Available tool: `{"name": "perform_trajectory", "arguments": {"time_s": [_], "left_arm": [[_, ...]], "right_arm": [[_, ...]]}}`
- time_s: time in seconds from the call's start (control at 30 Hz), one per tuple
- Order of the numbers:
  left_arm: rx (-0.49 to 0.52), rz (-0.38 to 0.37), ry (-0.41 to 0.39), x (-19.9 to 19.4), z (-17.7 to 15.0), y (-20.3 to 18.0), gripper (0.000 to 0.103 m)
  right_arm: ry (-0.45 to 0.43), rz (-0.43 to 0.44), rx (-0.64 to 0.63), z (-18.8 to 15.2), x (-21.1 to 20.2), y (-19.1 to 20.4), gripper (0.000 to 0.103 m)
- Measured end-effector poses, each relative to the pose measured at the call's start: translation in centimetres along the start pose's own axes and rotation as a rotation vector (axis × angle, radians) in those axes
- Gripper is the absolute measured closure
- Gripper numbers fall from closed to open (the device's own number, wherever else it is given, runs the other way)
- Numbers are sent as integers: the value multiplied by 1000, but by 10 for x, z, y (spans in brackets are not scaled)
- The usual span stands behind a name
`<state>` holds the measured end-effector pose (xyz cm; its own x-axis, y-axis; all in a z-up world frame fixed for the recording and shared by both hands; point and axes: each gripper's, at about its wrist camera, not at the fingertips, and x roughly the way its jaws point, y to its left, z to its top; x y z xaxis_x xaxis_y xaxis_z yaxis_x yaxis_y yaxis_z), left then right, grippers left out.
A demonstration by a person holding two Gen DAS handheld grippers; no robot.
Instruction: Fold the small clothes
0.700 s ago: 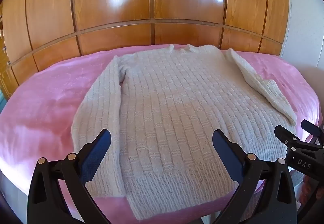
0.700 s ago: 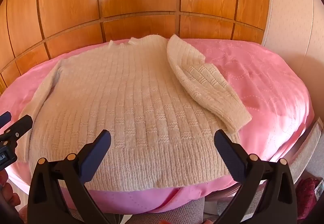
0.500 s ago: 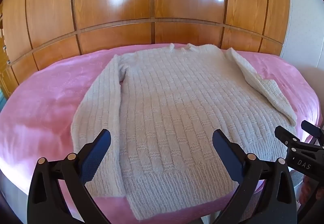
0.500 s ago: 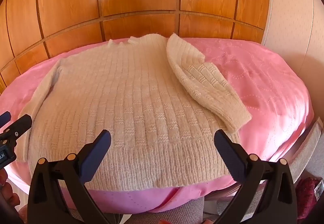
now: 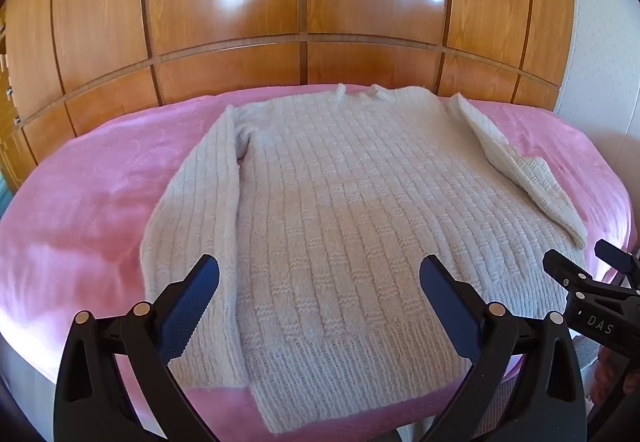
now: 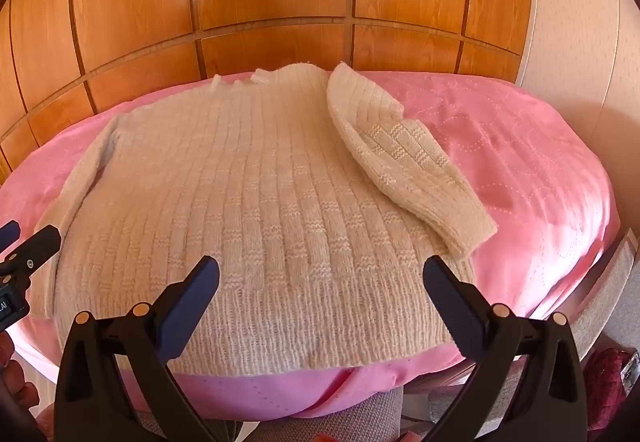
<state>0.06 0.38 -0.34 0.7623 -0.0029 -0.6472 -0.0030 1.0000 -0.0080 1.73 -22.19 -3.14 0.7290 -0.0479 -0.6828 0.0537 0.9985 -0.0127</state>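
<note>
- We see the cream knit sweater spread flat on the pink bed, hem at 6 o'clock, collar at 12.
- No fold made yet; the whole job is ahead.
- Left hand-held gripper and right hand-held gripper hover spread wide, pinching nothing.
- Chunky ribbed wool, soft; one sleeve lies bent.

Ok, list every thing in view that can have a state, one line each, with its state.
Knit sweater: spread flat on the bed, unfolded, held by nothing.
Left sleeve: straight along the body.
Right sleeve: angled out, partly lying over the sweater's body.
Pink bedspread: smooth, covering the bed.
Left gripper: open, hovering above the hem.
Right gripper: open, hovering above the hem.
Wardrobe doors: closed.
</note>
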Motion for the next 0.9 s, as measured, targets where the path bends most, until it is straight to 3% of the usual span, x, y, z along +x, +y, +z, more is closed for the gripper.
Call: {"name": "perform_trajectory", "arguments": {"time_s": [0.9], "left_arm": [[-11, -2, 19, 4, -6, 2, 4]], "right_arm": [[18, -1, 1, -1, 2, 0, 2]]}}
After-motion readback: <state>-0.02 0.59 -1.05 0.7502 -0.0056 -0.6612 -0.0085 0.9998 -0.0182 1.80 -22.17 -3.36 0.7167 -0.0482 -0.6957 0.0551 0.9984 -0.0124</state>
